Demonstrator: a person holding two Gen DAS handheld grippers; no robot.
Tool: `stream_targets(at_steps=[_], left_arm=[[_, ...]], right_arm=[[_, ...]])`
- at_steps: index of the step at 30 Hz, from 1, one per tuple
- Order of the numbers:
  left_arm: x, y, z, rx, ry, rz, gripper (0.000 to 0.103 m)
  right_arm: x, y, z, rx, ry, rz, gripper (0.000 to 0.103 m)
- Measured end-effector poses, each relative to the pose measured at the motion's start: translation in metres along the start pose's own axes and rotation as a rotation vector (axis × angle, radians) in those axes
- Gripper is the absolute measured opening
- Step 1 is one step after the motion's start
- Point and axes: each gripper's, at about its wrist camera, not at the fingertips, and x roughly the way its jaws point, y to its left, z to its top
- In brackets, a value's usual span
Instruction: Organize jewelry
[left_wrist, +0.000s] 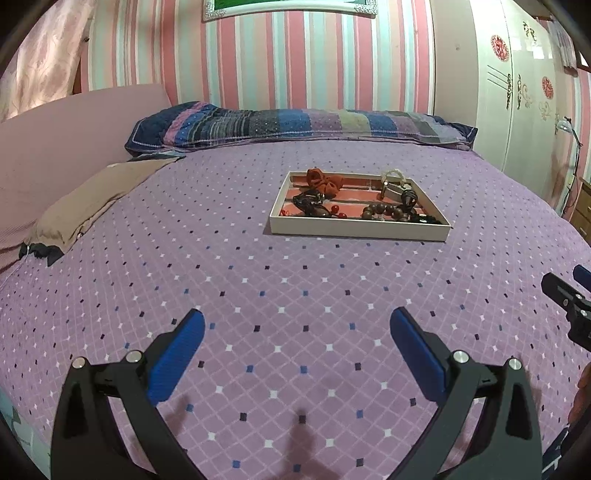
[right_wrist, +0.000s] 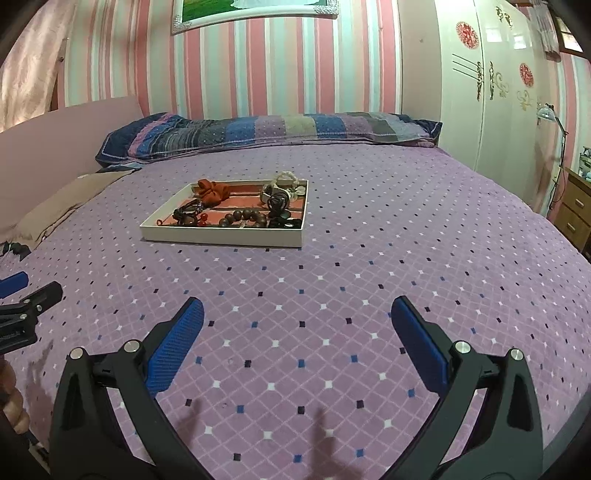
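both tools hover low over the purple diamond-patterned bedspread (left_wrist: 295, 280), well short of the shallow white rectangular jewelry tray (left_wrist: 358, 229). the left black gripper with blue pads (left_wrist: 297, 325) has its fingers spread wide, empty; the right black gripper with blue pads (right_wrist: 297, 317) is spread just the same. inside the tray lie a rust-red fabric bow (left_wrist: 323, 180), a brown wooden bead bracelet (left_wrist: 386, 211) and dark tangled pieces. a striped patchwork pillow (left_wrist: 295, 125) lies beyond.

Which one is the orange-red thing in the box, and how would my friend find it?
Look at the purple bed, then the shallow white tray lying on it. The orange-red cloth bow sits at the tray's far edge, on the left side. It is the only soft, bright fabric piece; its neighbours are dark beads and cords.
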Motion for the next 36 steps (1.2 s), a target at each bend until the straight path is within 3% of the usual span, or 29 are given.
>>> stream_targets(at_steps=[12,36], left_arm=[[-0.001,0.005,-0.002,-0.019,0.005,-0.011,0.098],[-0.003,0.004,-0.001,0.004,-0.011,-0.006,0.098]], right_arm=[[-0.009,0.021,0.003,-0.060,-0.024,-0.042,0.099],[-0.008,0.018,0.006,-0.052,-0.024,-0.061,0.099]])
